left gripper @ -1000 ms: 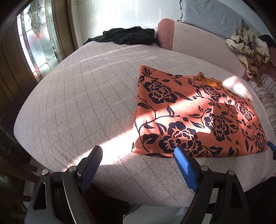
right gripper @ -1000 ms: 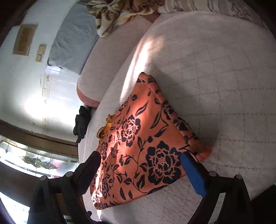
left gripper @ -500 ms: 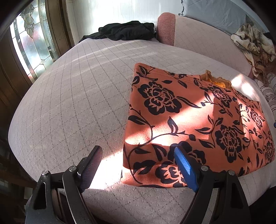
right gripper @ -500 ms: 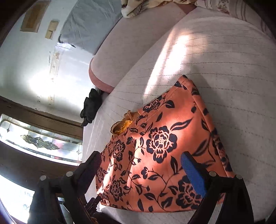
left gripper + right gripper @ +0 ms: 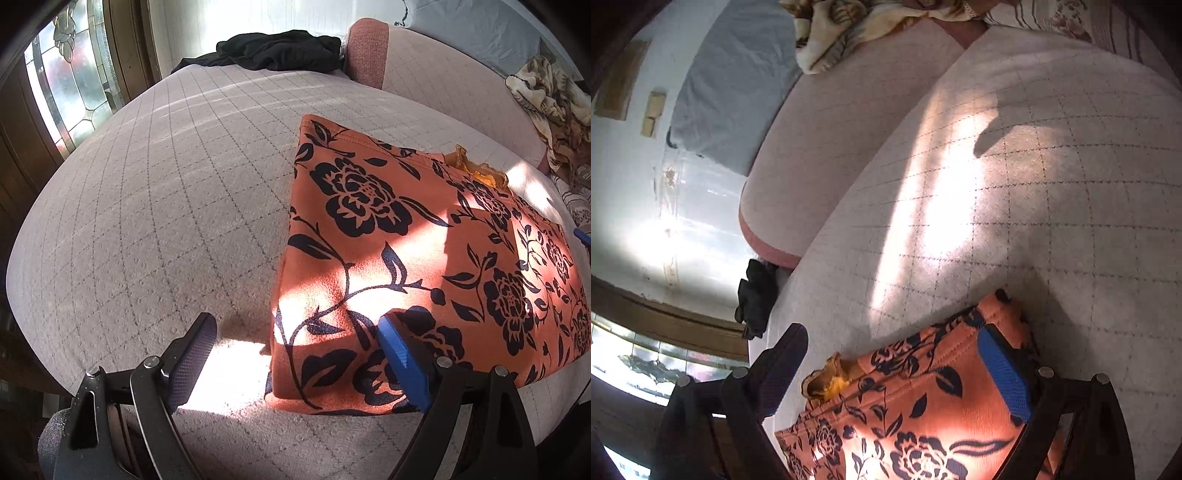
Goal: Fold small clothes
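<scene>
- The folded orange floral garment lay flat on the quilted bed cover, its long axis running from my left claw toward the right.
- A yellow lining showed at its far edge.
- My left claw stood wide open, straddling the garment's near left corner and gripping nothing.
- My right claw was also wide open over the garment's opposite end; whether its blue pad touched the cloth, I could not tell.
</scene>
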Motion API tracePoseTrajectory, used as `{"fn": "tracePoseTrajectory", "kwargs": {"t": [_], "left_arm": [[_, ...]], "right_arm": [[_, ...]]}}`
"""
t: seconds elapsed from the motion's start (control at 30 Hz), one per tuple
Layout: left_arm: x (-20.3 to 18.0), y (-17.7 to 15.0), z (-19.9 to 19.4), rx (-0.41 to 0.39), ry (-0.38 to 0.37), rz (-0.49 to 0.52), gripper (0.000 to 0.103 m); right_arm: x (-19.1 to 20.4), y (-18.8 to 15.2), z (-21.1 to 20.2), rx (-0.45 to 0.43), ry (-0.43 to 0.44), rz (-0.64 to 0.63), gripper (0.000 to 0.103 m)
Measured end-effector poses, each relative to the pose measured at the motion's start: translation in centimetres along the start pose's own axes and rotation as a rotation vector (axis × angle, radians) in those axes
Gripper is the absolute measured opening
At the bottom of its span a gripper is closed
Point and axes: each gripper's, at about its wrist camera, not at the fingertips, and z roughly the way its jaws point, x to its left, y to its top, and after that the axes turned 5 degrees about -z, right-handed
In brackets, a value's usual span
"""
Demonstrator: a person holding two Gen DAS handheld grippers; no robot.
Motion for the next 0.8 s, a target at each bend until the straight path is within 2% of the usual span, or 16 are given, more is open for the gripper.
{"fn": "tracePoseTrajectory", "kwargs": {"t": [0.1,0.27,0.37,0.47,0.63,0.8], "left_arm": [[-0.1,-0.1,-1.5,-0.027,0.006,0.007,0.09],[-0.3,-0.4,-5.0,-0.091,-0.003,0.019,0.09],[-0.4,-0.7,-6.6,-0.112,-0.002,0.031,0.09],[-0.5,-0.9,-7.7,-0.128,-0.002,0.039,0.09],[-0.9,-1.2,-8.5,-0.136,0.002,0.042,0.09],[-1.6,-1.3,-8.7,-0.138,0.008,0.055,0.09]], "right_arm": [[2.2,-4.4,-3.2,0.03,0.016,-0.116,0.095],[2.8,-13.4,-5.8,0.134,0.065,-0.176,0.095],[2.6,-17.1,-6.4,0.127,0.014,-0.236,0.095],[1.6,-18.9,-6.7,0.117,-0.058,-0.258,0.095],[1.1,-19.4,-6.8,0.084,-0.107,-0.311,0.095],[-0.7,-19.1,-6.2,0.09,-0.131,-0.26,0.095]]}}
